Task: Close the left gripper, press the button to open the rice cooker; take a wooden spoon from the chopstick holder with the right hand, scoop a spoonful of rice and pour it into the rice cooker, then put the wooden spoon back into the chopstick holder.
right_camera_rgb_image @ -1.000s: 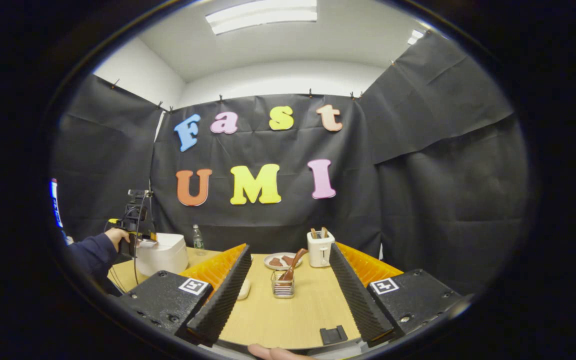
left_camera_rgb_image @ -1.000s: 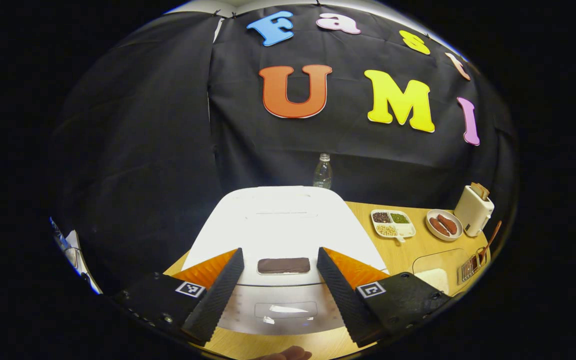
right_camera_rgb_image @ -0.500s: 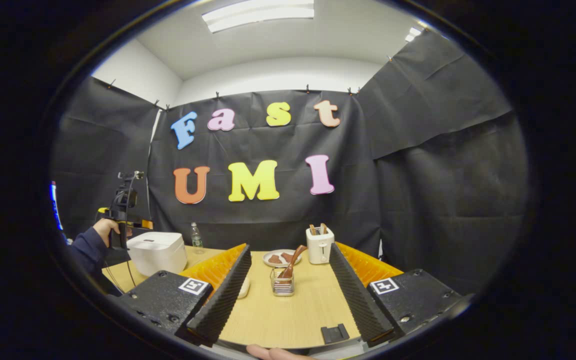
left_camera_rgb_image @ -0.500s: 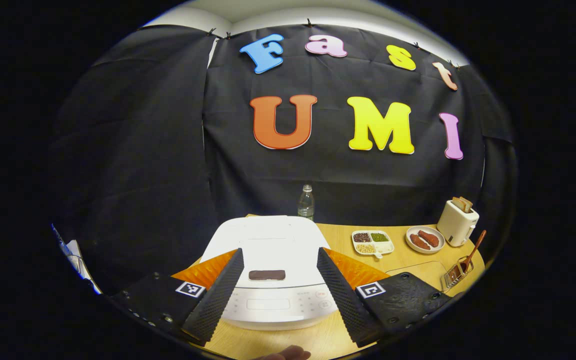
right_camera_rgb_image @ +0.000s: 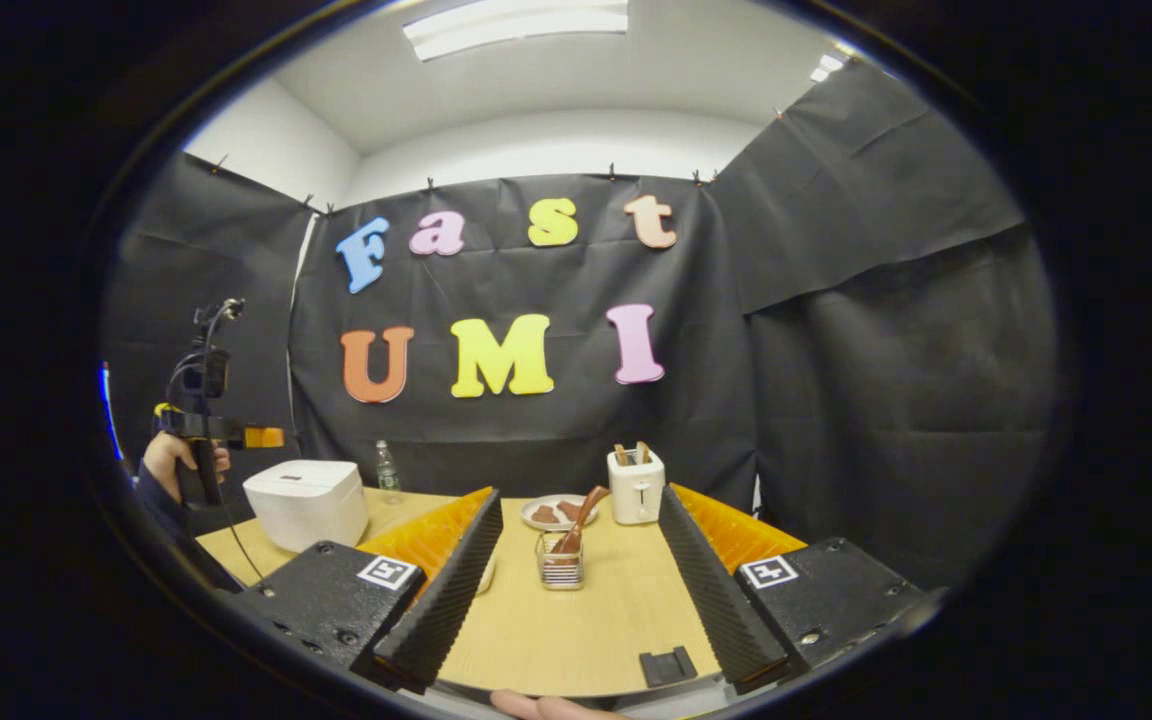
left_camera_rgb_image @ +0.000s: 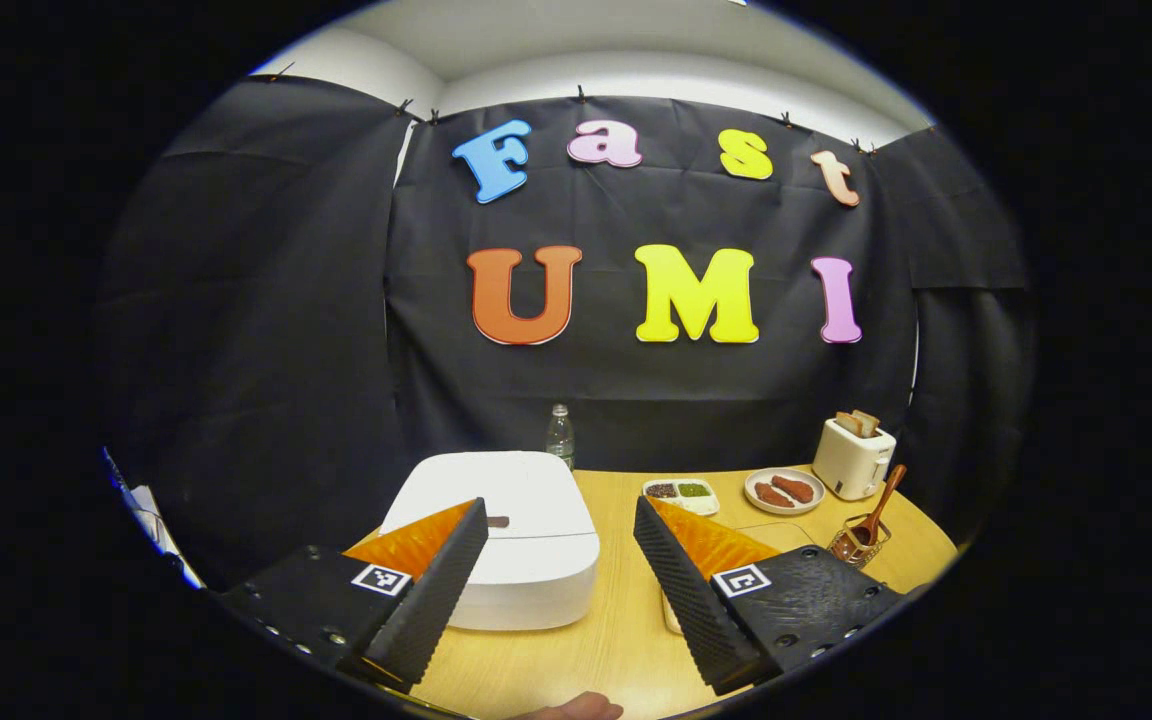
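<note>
Both grippers, left gripper point(left_camera_rgb_image: 556, 575) and right gripper point(right_camera_rgb_image: 576, 580), are spread apart, holding nothing. The wooden spoon point(right_camera_rgb_image: 581, 518) leans in the chopstick holder point(right_camera_rgb_image: 560, 572); it looks light, stiff and smooth, so pinching mid-handle seems best. The rice cooker point(left_camera_rgb_image: 511, 535) is shut.

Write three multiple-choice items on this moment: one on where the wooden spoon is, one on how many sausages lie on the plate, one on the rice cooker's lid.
1. Where is the wooden spoon?
A. Standing in the chopstick holder
B. Lying on the rice cooker
C. Held by the right gripper

2. How many sausages lie on the plate?
A. One
B. Two
C. Four

3. What state is the rice cooker lid in?
A. Raised open
B. Taken off and laid on the table
C. Shut flat

Key:
1 A: in the right gripper view the spoon leans in the wire holder, beyond the open right gripper.
2 B: the left gripper view shows two brown pieces side by side on the plate.
3 C: in both views the white lid sits flat on the body, with the left gripper open above the table.
</note>
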### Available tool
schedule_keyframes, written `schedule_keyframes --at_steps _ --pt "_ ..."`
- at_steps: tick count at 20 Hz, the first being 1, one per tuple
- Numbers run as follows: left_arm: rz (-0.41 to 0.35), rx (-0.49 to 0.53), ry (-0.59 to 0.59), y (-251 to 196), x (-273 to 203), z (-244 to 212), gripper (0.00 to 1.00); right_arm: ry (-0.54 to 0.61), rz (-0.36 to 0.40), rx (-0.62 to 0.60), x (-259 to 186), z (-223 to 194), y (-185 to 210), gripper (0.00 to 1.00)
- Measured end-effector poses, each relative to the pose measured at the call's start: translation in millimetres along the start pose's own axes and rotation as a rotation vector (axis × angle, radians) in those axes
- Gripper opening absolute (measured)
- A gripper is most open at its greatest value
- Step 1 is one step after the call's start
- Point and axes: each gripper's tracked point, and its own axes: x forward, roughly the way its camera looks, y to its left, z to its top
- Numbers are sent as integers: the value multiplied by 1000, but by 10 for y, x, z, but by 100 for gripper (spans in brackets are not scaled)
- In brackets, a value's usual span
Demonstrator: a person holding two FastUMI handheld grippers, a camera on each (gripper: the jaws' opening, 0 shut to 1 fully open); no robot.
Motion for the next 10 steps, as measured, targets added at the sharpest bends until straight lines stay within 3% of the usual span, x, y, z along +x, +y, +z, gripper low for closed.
schedule_keyframes --at_steps 6,10 --pt "-65 -39 -114 -328 -609 286 94 -43 -29 -25 78 250 4 100" --pt "-82 4 -167 -466 -863 360 94 -66 -24 5 151 459 92 100"
